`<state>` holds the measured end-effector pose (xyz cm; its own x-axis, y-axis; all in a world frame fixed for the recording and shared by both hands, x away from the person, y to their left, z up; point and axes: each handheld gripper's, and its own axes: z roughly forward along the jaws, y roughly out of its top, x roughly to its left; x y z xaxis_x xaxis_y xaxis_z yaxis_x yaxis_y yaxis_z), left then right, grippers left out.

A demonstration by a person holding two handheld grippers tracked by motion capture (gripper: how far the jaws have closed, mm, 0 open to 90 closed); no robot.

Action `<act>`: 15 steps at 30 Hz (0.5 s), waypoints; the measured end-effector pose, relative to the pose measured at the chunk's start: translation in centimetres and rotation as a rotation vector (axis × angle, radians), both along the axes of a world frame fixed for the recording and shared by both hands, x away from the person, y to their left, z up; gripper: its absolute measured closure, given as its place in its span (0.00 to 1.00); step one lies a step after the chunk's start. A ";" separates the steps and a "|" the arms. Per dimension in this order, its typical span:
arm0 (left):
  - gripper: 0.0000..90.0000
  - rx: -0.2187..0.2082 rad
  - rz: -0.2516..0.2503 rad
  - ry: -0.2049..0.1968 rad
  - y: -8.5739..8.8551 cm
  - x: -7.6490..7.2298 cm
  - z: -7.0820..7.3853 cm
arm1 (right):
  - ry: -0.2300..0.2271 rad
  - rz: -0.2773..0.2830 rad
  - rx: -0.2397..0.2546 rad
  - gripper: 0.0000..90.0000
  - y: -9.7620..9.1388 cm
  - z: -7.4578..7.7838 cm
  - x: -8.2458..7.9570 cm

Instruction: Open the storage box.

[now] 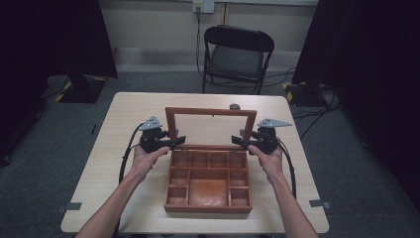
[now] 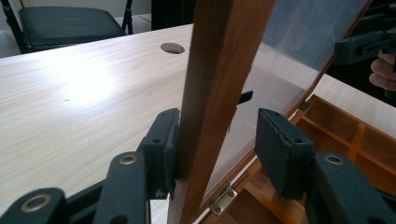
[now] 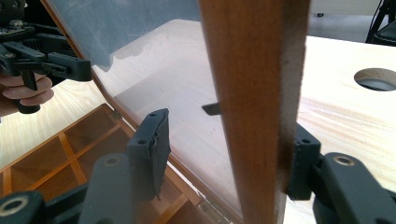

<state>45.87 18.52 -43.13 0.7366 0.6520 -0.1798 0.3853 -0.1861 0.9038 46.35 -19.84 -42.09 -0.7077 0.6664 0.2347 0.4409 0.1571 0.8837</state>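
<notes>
Where the tabletop [image 1: 124,148] is widest near the person, a wooden box [image 1: 208,181] sits open, its base split into small compartments along the back and sides and one larger well at the front middle. Its lid [image 1: 210,126], a wooden frame around a clear pane, stands close to upright on hinges along the box's back edge.

The left gripper [image 1: 174,142] straddles the lid's left frame post: in the left gripper view the gripper [image 2: 215,140] has one pad touching the post's outer face while the other pad stands apart on the pane side, so the jaws are spread, not pinching. The right gripper [image 1: 241,142] does the same on the right post; in the right gripper view the gripper [image 3: 231,149] has its outer pad against the wood and its inner pad clear of the pane, jaws likewise spread.

Each gripper is held by a hand, forearms coming in from the near edge. Behind the lid the tabletop has a round cable hole [image 1: 235,106]. Beyond the table stands a black folding chair [image 1: 236,57] on grey carpet.
</notes>
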 end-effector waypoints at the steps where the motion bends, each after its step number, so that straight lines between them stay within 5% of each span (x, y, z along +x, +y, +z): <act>1: 0.56 0.002 0.002 -0.002 0.0 0.0 -0.1 | 0.001 -0.001 0.000 0.48 0.0 0.0 0.1; 15: 0.58 0.003 0.023 0.033 0.0 0.9 -1.5 | 0.023 -0.020 -0.017 0.50 0.0 -0.8 1.1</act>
<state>46.74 18.50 -44.58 0.7155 0.6689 -0.2015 0.4187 -0.1796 0.8902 47.45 -19.80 -42.91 -0.6886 0.6845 0.2394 0.4642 0.1624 0.8707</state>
